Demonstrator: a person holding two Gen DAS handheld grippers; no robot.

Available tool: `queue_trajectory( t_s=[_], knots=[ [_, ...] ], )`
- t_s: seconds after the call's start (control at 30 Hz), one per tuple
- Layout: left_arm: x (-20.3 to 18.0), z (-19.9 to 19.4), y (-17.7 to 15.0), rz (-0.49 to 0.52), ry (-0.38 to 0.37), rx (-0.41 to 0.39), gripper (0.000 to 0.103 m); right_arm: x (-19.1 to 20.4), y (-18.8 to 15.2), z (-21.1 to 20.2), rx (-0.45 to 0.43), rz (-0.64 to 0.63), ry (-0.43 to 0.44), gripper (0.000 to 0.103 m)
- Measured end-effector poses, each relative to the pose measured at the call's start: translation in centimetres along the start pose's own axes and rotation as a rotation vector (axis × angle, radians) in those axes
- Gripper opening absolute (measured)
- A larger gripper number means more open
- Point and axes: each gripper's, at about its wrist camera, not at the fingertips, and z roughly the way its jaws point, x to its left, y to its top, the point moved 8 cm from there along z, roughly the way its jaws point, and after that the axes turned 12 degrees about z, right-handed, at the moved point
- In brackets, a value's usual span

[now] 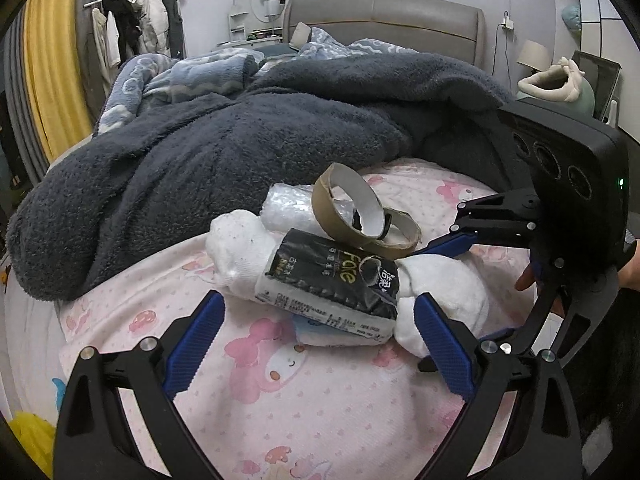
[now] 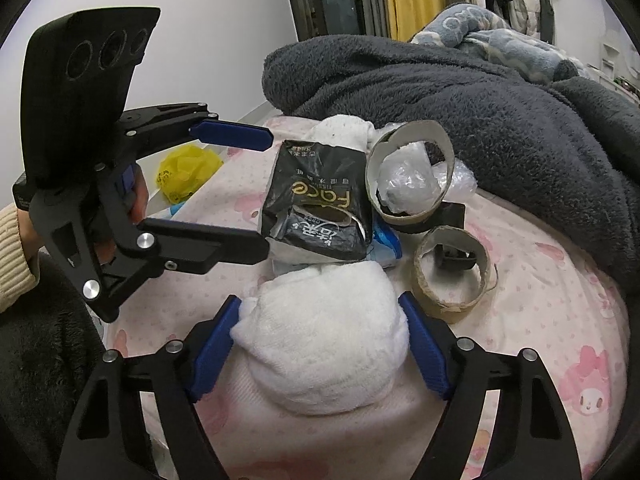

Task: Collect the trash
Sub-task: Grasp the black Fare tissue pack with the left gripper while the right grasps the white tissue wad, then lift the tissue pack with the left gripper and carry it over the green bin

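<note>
A pile of trash lies on the pink bed sheet [image 1: 280, 420]. A black tissue pack [image 1: 332, 280] sits between two white cloth wads [image 1: 236, 248] [image 2: 320, 352]. Two cardboard tape rolls [image 1: 348, 208] [image 2: 452, 276] and crumpled clear plastic [image 2: 404, 184] lie behind it. My left gripper [image 1: 320, 336] is open, its fingers on either side of the tissue pack. My right gripper [image 2: 320, 344] is open, its fingers around the near white wad without clearly squeezing it. Each gripper shows in the other's view, the right one [image 1: 460, 280] and the left one [image 2: 264, 192].
A dark grey fleece blanket [image 1: 240, 144] is heaped behind the trash, with a blue patterned blanket [image 1: 192, 76] beyond. A yellow bag [image 2: 188, 172] lies off the bed's side. A headboard [image 1: 384, 20] and clothes rack [image 1: 132, 20] stand at the back.
</note>
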Motion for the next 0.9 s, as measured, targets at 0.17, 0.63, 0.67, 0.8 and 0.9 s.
queue_trajectory(
  t_s=[0.17,0.63,0.67,0.8,0.9],
  knots=[
    [-0.3,0.3,0.5,0.021,-0.022,-0.009,0.093,-0.1,-0.2,-0.1,0.009,0.009,0.008,0.076],
    [-0.8,2.9,0.4,0.078,-0.035,0.054,0.078,-0.8,-0.4,0.0,0.02,0.04,0.034,0.067],
    [-0.8,2.9,0.4,0.073,-0.036,0.057,0.077,-0.7,-0.5,-0.1,0.02,0.041,0.036,0.066],
    [-0.2,2.4,0.4,0.043,-0.033,0.049,0.075,-0.4,-0.2,-0.5,0.015,0.039,0.042,0.062],
    [0.6,1.5,0.5,0.009,-0.014,0.036,0.075,0.1,0.1,-1.0,0.008,0.041,0.06,0.061]
  ],
)
